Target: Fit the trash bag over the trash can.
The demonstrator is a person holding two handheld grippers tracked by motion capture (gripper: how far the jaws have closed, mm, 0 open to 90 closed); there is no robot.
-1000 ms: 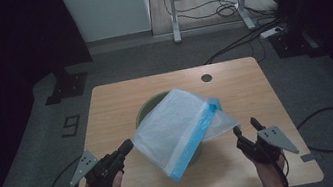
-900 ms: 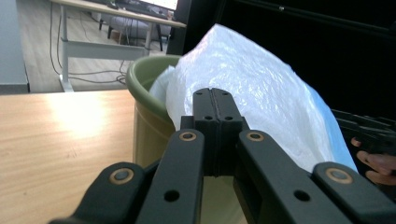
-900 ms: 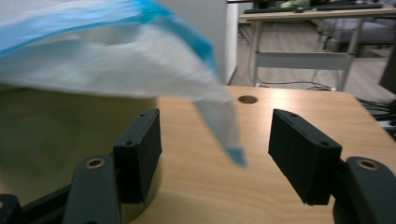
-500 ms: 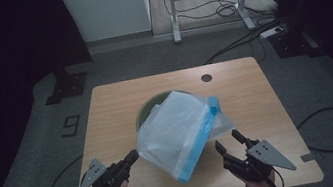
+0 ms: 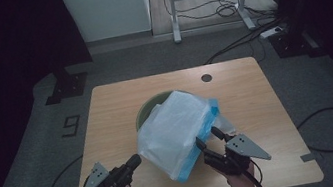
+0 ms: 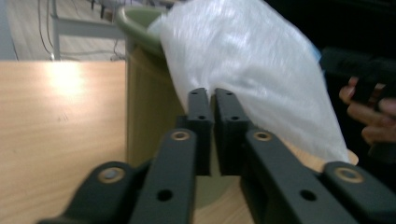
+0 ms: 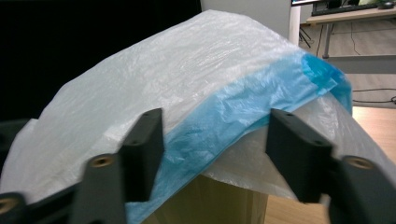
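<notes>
Both grippers are working at the near edge of the table (image 5: 105, 103), one in each of the person's hands. Nearest the camera, the left gripper (image 5: 134, 162) is pointing toward the plastic bag (image 5: 175, 127) from the left; in the left gripper view its jaws are standing almost together with only a thin slit between them, which has just been widening a little, and nothing is caught there. It is sitting just short of the bag, not touching it as far as can be told.

On the other side, the right gripper (image 5: 208, 138) is reaching up to the bag's blue edge (image 7: 243, 112). Its jaws are spread wide on either side of that edge, having just been narrowing, yet the pads are not pressing on the plastic, so nothing is gripped.

Farther back, the bag is lying draped over the green bin (image 5: 149, 107) in the middle of the table, hanging down its front and right side rather than lining it.

Judging by this, the work is hardly begun: the bag is resting loosely on the bin, and gripping its rim, opening it and fitting it around the bin are still to come.
</notes>
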